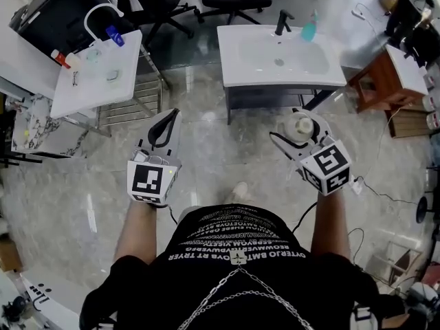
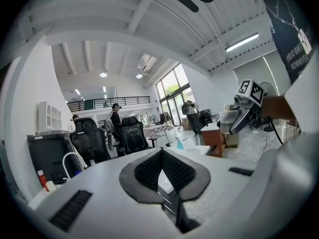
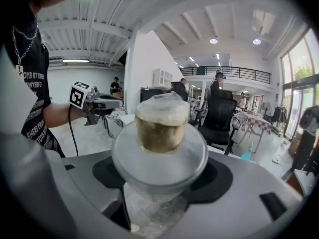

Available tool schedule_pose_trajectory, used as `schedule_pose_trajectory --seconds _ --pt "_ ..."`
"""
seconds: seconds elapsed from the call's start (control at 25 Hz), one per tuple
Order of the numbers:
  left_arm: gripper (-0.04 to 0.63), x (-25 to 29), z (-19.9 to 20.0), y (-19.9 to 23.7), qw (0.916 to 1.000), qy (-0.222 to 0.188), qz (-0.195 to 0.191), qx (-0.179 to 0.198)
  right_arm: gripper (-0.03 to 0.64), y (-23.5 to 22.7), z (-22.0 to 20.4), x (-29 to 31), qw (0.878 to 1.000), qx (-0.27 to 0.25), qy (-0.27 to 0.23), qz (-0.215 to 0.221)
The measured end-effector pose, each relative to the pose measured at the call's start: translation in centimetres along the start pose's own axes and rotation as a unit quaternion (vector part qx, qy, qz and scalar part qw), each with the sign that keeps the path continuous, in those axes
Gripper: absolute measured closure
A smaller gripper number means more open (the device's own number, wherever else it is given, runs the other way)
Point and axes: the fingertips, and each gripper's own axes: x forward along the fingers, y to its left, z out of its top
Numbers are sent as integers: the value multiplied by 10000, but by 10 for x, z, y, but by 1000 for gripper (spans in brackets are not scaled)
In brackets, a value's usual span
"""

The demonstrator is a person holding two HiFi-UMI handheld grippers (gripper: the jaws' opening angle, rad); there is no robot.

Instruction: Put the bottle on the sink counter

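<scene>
Jaws of the left gripper (image 1: 170, 119) were pressed together with nothing between them, held above the glossy marble floor (image 1: 220, 150) and pointing away from the person. Beyond them on the left stood a small white counter (image 1: 75, 96) carrying a white loop-shaped handle (image 1: 102, 14), a blue object (image 1: 115, 36) and a small red-capped bottle (image 1: 60, 59). Further right, at the middle, stood the white sink counter (image 1: 240, 57), with a black faucet (image 1: 282, 21) and a teal spray bottle (image 1: 310, 27) at its back edge beside the basin. The right gripper (image 1: 301, 130) had its jaws clenched on a clear bottle (image 3: 160, 126) with a yellowish cap, held upright in the air. The bottle hung over the floor, in front of the sink counter's right front corner and apart from it. A wooden stool (image 1: 375, 81) stood at the far right.
</scene>
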Motion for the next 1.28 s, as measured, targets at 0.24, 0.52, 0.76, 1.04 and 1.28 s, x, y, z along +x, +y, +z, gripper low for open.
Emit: schedule_pose_trajectory --seconds 0.24,0.52,0.76,1.04,1.28 --pt "590 28 4 -6 9999 55 128 11 279 -28 -7 16 9997 -61 -27 231" --pt "590 44 5 3 9997 95 216 5 281 -43 2 34 9992 -84 -19 393" --pt "591 70 -10 15 9997 208 108 -92 281 -56 8 56 9992 -40 7 399" --pt "589 128 3 50 9998 15 -206 23 279 -82 45 99 9996 -58 -25 263" --pt "590 182 6 88 9991 -100 -403 83 279 -119 69 133 10000 11 -53 13"
